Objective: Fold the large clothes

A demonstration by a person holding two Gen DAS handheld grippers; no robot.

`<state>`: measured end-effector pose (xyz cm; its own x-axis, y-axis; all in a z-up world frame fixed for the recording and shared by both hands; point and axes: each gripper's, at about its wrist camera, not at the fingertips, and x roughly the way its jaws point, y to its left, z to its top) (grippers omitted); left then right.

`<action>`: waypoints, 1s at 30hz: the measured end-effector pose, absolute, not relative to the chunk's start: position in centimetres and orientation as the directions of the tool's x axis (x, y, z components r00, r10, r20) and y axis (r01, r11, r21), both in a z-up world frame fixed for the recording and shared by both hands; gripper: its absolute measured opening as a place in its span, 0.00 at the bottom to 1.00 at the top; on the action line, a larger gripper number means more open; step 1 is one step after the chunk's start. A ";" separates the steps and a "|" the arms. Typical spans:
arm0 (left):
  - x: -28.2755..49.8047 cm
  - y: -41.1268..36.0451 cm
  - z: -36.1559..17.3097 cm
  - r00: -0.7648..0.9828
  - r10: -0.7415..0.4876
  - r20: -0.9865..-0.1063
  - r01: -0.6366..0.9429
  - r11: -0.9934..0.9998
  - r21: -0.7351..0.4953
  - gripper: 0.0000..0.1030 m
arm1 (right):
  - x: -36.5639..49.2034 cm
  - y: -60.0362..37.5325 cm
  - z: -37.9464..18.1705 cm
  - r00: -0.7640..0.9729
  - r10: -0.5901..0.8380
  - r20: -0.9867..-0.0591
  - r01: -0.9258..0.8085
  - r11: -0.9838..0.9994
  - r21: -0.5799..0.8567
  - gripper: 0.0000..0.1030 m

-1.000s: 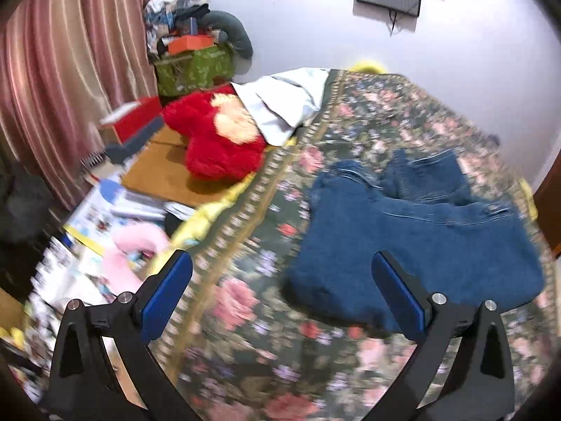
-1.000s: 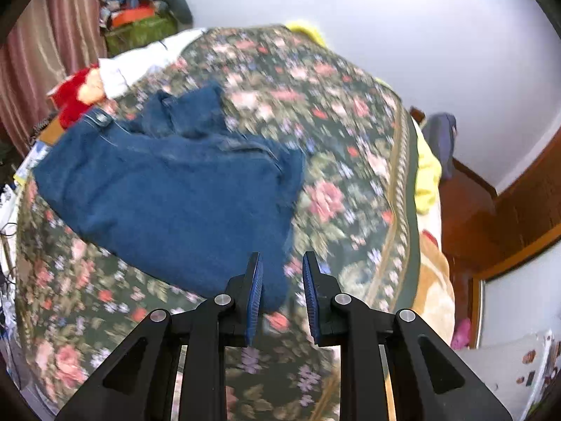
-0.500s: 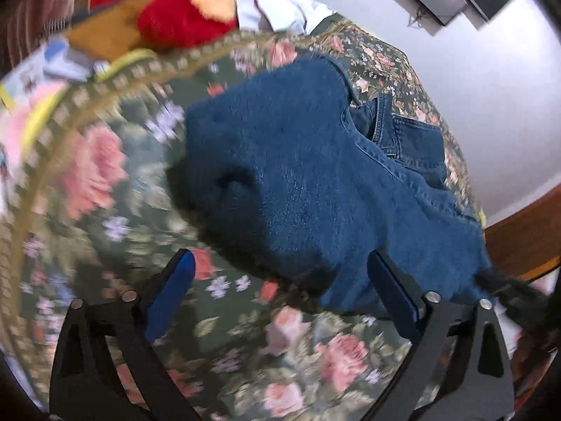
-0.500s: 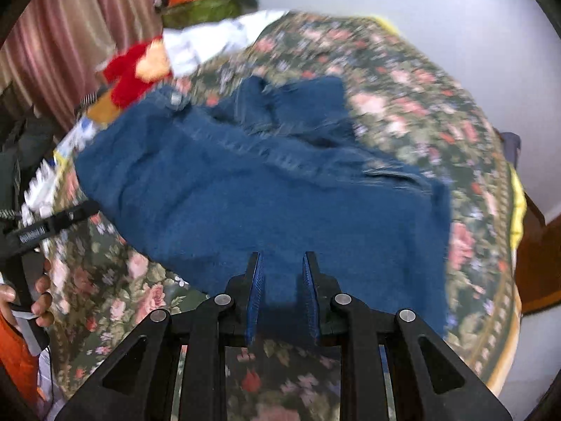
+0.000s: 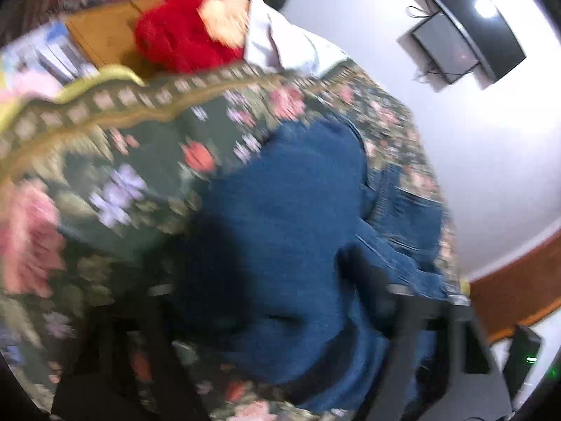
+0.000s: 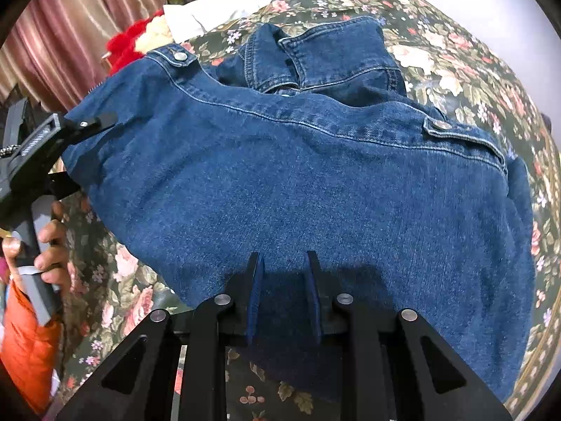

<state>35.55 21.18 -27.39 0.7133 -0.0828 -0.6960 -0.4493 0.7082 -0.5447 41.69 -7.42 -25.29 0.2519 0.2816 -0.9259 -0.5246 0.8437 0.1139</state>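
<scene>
A blue denim jacket (image 6: 315, 175) lies back up on a floral bedspread (image 6: 455, 52), collar at the far side. My right gripper (image 6: 284, 270) is at the jacket's near hem, with denim between the narrowly parted fingers. My left gripper (image 5: 277, 301) shows only as blurred dark shapes spread wide over the jacket (image 5: 298, 228). In the right wrist view the left gripper (image 6: 84, 126) reaches the jacket's left edge; whether it holds cloth I cannot tell.
A red plush toy (image 5: 182, 31) and a white pillow (image 5: 280, 45) lie past the bed's far edge. Striped curtains (image 6: 70, 35) hang on the left. A wall screen (image 5: 463, 35) is mounted above. A person's hand (image 6: 49, 242) holds the left gripper's handle.
Both grippers moved down and in onto the jacket. The right one now has the near hem between its fingers. The left wrist view has turned and blurred with fast motion.
</scene>
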 end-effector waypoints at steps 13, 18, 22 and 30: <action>31.1 18.3 -16.4 0.835 0.019 -0.549 -0.299 0.854 -0.425 0.24 | 41.6 -3.7 -19.4 0.163 0.445 -0.881 -0.544 0.785 0.296 0.19; 30.7 17.8 -14.1 0.855 0.094 -0.509 -0.288 0.903 -0.317 0.05 | 42.2 1.3 -22.6 0.045 0.442 -0.896 -0.584 0.739 0.335 0.19; 30.7 19.3 -15.7 0.792 0.081 -0.605 -0.343 0.879 -0.332 0.11 | 42.8 3.0 -29.0 -0.052 0.370 -0.928 -0.498 0.796 0.345 0.19; 25.8 20.4 -18.7 0.711 0.079 -0.698 -0.414 0.851 -0.325 0.60 | 43.4 -0.2 -27.5 -0.076 0.429 -0.900 -0.460 0.786 0.414 0.20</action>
